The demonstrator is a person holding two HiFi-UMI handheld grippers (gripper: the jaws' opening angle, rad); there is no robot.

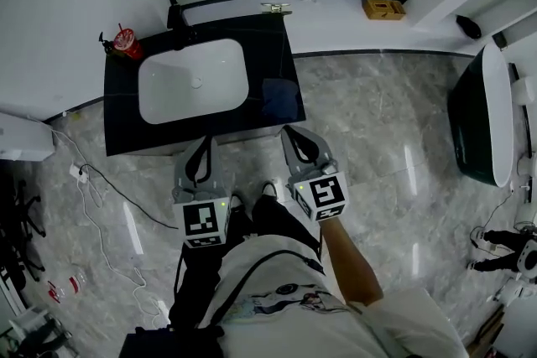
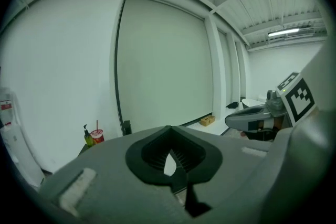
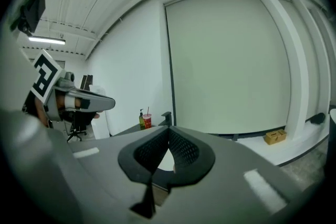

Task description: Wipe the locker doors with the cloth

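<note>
A dark blue cloth [image 1: 281, 100] lies flat on the right end of the black vanity counter [image 1: 122, 109]. I stand right in front of the counter. My left gripper [image 1: 205, 143] hovers at the counter's front edge, below the basin, shut with nothing in it. My right gripper [image 1: 290, 132] is just short of the cloth's near edge, also shut and empty. In the left gripper view the jaws [image 2: 169, 128] meet at their tips; the right gripper view shows the same [image 3: 168, 129]. Both point at a large pale wall panel [image 2: 163, 65] behind the counter.
A white basin [image 1: 193, 84] with a black faucet [image 1: 178, 17] fills the counter's middle; a red cup with a straw [image 1: 127, 44] stands at its back left. A wooden box [image 1: 383, 8] sits on the ledge. A dark tub [image 1: 482, 117] stands right. Cables [image 1: 92, 197] trail left.
</note>
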